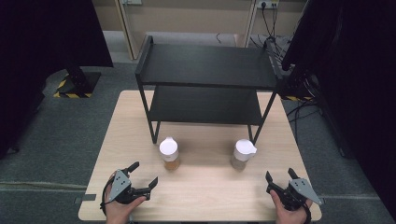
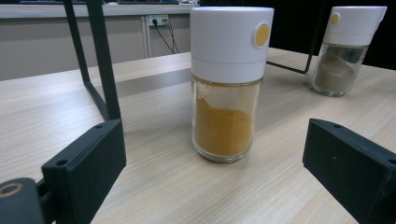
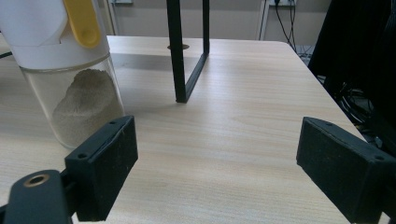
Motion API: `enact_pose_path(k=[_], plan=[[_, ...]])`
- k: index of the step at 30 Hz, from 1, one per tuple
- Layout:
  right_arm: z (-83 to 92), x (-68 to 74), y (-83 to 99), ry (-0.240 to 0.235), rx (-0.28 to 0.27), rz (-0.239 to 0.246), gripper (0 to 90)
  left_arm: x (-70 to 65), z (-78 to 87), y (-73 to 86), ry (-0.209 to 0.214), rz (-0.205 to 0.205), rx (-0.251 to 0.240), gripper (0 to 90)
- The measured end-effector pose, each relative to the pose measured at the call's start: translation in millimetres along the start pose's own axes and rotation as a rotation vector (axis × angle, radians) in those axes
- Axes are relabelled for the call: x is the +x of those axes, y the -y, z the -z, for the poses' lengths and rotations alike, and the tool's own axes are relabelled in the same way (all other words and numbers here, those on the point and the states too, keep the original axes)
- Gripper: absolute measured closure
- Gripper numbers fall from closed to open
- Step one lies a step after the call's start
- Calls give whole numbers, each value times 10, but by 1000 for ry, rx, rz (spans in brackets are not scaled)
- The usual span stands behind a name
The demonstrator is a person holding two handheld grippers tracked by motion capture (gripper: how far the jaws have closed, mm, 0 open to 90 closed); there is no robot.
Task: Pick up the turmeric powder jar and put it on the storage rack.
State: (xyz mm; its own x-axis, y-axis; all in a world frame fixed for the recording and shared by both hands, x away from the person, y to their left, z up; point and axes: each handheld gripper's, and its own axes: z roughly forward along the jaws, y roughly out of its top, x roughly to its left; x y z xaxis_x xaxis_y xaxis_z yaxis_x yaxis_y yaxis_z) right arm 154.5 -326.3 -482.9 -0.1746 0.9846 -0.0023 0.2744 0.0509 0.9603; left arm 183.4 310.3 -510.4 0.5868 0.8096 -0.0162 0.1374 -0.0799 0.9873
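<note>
1. High view: the left gripper (image 1: 145, 176) and the right gripper (image 1: 280, 176) rest at the near edge of the wooden table (image 1: 205, 196), each in a hand, jaws spread apart with nothing between them. The orange spice jar (image 1: 170, 153) stands ahead of the left gripper, the grey spice jar (image 1: 242, 154) ahead of the right one, well apart from each other. Behind both stands a black two-tier rack (image 1: 205, 74). Grey floor surrounds the table; dark screens flank it and cables (image 1: 273, 28) run to wall sockets.

2. Left gripper view: the orange spice jar (image 2: 228, 84) stands upright, centred ahead of the open jaws, untouched. Seen here and not from above are its orange powder and the round yellow button on its white cap. The grey spice jar (image 2: 345, 49) stands farther off to the right.

3. Right gripper view: the grey spice jar (image 3: 70, 70) sits off to the left, beyond the left jaw, showing a yellow tab and heaped pale powder. A rack leg (image 3: 180, 60) stands ahead on the table (image 3: 243, 130).
</note>
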Motion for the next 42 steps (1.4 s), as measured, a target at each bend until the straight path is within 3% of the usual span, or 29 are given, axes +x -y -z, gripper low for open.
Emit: enact_pose_path(k=[10,25,42], plan=[[0,3,-1,2,0,-2,128,19,-159,-27,27,13,-13,53],[-2,17,-2,6,1,5,128,24,-468,-165,68,-20,18,47],[1,15,1,8,0,-3,128,-40,-793,-191,40,-6,30,116]])
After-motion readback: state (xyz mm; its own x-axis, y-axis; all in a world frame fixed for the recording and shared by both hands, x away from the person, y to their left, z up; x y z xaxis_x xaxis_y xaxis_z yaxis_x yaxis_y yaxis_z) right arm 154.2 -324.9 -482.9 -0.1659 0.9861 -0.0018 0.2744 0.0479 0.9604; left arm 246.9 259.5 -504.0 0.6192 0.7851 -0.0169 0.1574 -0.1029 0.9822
